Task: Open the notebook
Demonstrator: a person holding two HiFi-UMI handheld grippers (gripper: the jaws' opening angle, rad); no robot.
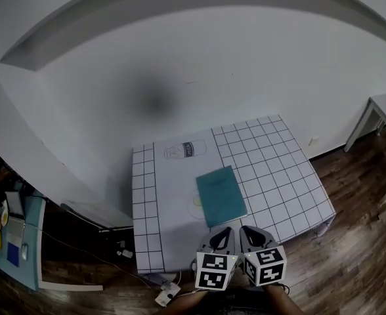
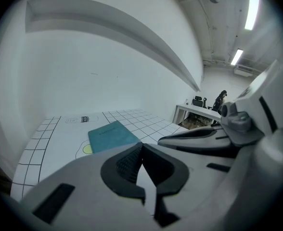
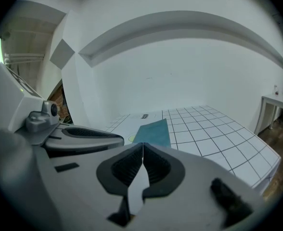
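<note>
A teal notebook (image 1: 220,195) lies closed in the middle of the white gridded table (image 1: 285,176), over a yellow-green printed mark. It also shows ahead of the jaws as the notebook (image 2: 110,134) in the left gripper view and the notebook (image 3: 153,131) in the right gripper view. My left gripper (image 1: 222,233) and right gripper (image 1: 250,231) hover side by side at the table's near edge, just short of the notebook. Both are shut with nothing between the pads. In each gripper view the other gripper sits close alongside.
A printed bottle outline (image 1: 184,151) marks the table behind the notebook. A white desk (image 1: 383,113) stands at the right, a blue shelf with clutter (image 1: 16,238) at the left. Cables and a power strip (image 1: 167,295) lie on the wooden floor by the table.
</note>
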